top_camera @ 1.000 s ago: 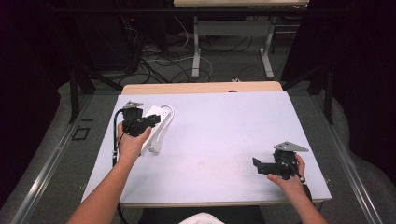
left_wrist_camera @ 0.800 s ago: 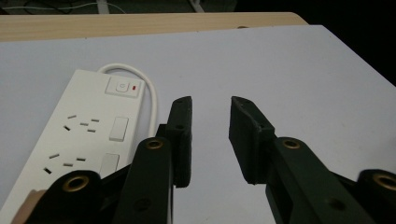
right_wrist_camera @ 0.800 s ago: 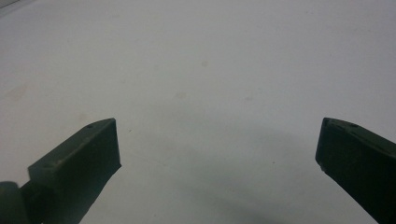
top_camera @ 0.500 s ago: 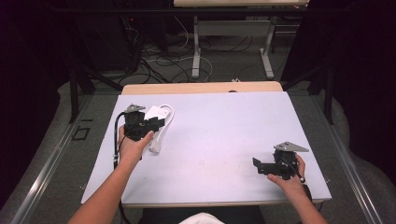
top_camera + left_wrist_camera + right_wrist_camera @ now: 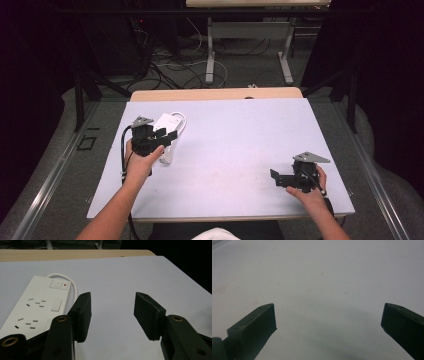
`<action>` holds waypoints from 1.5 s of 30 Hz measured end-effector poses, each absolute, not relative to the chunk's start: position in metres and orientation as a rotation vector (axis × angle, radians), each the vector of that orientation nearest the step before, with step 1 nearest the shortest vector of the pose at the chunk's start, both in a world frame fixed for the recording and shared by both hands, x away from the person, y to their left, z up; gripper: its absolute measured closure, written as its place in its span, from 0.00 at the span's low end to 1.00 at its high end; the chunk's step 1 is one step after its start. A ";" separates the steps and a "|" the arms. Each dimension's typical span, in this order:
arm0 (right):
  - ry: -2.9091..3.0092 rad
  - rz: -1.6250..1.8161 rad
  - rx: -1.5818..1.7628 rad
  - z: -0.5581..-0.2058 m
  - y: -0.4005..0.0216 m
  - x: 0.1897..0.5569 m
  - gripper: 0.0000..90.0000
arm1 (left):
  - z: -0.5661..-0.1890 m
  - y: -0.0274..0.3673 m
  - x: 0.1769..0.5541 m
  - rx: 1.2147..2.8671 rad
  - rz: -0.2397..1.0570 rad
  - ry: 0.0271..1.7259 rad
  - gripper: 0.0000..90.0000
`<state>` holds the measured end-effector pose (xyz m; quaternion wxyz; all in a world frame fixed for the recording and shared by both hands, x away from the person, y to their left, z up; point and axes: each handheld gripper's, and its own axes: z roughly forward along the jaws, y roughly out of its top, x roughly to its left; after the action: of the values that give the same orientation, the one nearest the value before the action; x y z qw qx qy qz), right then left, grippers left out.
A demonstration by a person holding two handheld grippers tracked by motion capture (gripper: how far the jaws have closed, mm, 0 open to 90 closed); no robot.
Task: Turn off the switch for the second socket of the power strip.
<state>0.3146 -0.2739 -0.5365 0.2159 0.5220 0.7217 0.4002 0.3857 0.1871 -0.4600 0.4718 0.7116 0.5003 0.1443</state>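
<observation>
The power strip (image 5: 167, 131) lies flat near the desk's (image 5: 235, 145) far left corner, its white cord (image 5: 181, 119) looped at its far end. In the left gripper view its switch end with the small red light points away, sockets face up, and its long edge lies just beside one jaw.

The left gripper (image 5: 167, 138) sits at the strip's near end. Its jaws have just been opening and stand apart with only bare desk between them; the strip is off to the side of the gap, not in it. The step looks like a release or a re-grip of the strip. To do it well, the person should let the jaws clear the strip's edge fully before pulling away, so a pad does not drag the light casing or tug the cord. If a new grip is meant, the gap should be centred across the strip's narrow width, away from the switch, before closing.

The right gripper (image 5: 276, 178) rests near the desk's near right corner, well apart from the strip, jaws wide over bare desk. Keeping it parked there keeps its cable out of the way.
</observation>
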 end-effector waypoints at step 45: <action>2.003 1.104 1.442 -0.536 -0.274 0.314 0.00 | -0.459 0.215 0.347 1.764 0.451 1.107 0.15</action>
<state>0.3142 -0.2738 -0.5363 0.2171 0.5207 0.7232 0.3984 0.3470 0.2152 -0.4594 0.4842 0.7243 0.4546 0.1852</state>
